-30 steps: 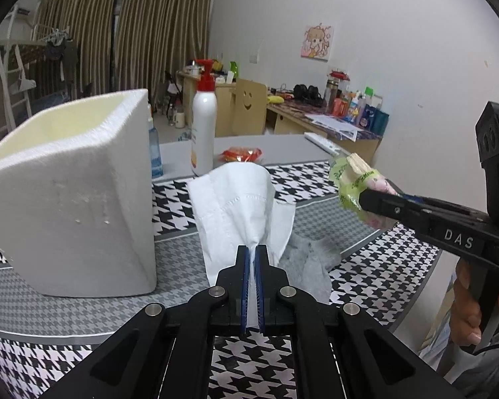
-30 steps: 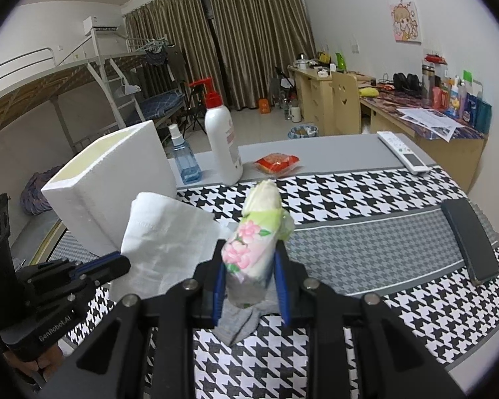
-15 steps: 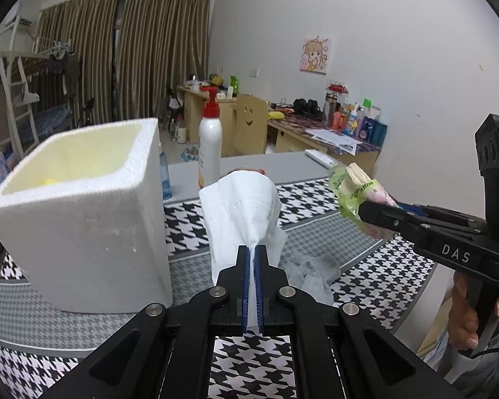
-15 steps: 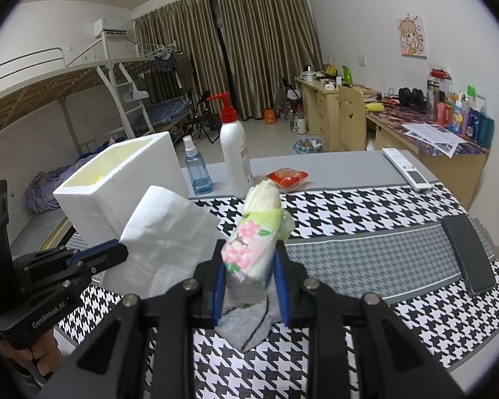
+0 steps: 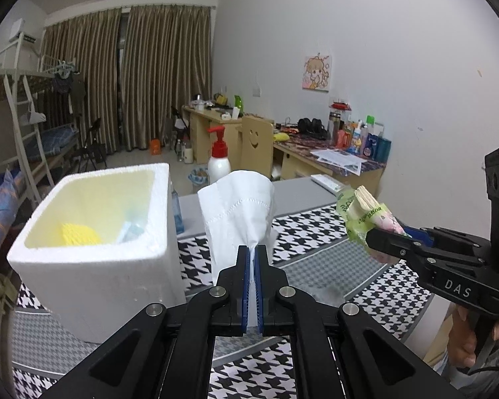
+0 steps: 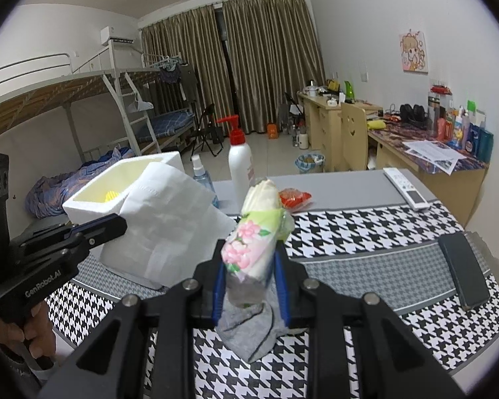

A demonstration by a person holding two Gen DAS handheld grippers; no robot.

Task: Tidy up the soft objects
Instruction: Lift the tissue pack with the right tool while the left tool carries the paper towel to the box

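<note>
My left gripper [image 5: 252,252] is shut on a white tissue [image 5: 239,209] and holds it up above the table, just right of the white foam box [image 5: 93,266]. Something yellow [image 5: 78,234] lies inside the box. My right gripper [image 6: 251,259] is shut on a tissue pack with pink flowers and a green wrapper [image 6: 254,232], also raised over the table. In the left wrist view the pack [image 5: 366,214] shows at the right. A grey sock [image 6: 249,332] lies on the houndstooth cloth under the right gripper.
A white pump bottle [image 6: 241,163], a small blue spray bottle [image 6: 201,179] and a red packet [image 6: 294,198] stand behind the box. A remote [image 6: 406,189] and a black phone [image 6: 464,271] lie at the right. A person's hand [image 5: 465,339] grips the right tool.
Both grippers have risen with their loads. The tissue now sits level with the foam box's rim, and the box's inside has come into view.
</note>
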